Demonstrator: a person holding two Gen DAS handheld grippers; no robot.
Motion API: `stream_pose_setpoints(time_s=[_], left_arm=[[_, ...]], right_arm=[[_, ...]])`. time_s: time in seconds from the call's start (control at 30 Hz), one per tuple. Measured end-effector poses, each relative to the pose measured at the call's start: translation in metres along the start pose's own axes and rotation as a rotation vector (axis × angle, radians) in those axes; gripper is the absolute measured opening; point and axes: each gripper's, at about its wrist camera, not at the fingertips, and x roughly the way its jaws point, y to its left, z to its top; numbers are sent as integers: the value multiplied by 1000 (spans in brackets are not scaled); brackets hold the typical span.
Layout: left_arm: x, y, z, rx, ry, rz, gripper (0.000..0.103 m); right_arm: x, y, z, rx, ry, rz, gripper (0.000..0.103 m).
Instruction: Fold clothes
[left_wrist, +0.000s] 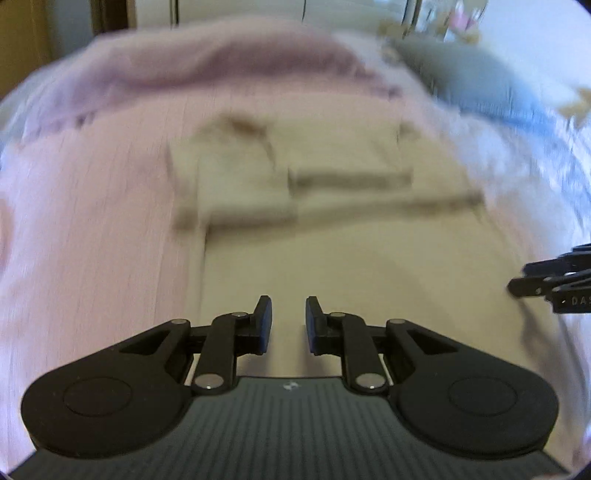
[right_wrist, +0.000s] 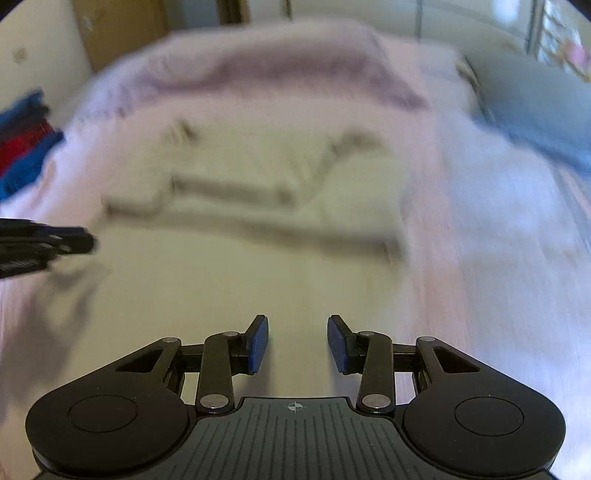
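Observation:
A cream garment (left_wrist: 295, 206) lies spread flat on a pink bedsheet (left_wrist: 92, 221), with both sleeves folded in over its upper part. It also shows in the right wrist view (right_wrist: 258, 229). My left gripper (left_wrist: 289, 321) is open and empty, above the garment's near hem. My right gripper (right_wrist: 297, 341) is open and empty, above the hem too. Each gripper shows at the edge of the other's view: the right one (left_wrist: 554, 284), the left one (right_wrist: 40, 247). Both views are motion-blurred.
A mauve blanket (left_wrist: 207, 70) is bunched along the far side of the bed. A grey-blue pillow (left_wrist: 476, 77) lies far right. Blue and red folded clothes (right_wrist: 26, 147) sit at the left edge in the right wrist view.

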Motion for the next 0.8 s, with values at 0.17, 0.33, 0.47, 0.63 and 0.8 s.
stream_pose_setpoints(time_s=[0.17, 0.33, 0.47, 0.63, 0.8], left_arm=[[-42, -1, -71, 17, 81, -18, 15], [-86, 10, -103, 19, 225, -54, 15], [-130, 12, -84, 28, 262, -21, 15], [-203, 11, -19, -64, 163, 18, 23], [-266, -6, 21, -64, 24, 61, 31]], right_arm=[[-35, -2, -65, 110, 74, -38, 39], [-70, 14, -112, 178, 231, -139, 40], [-112, 25, -111, 367, 248, -142, 40], [-171, 55, -63, 378, 88, -61, 40], [-221, 90, -10, 272, -41, -9, 40]])
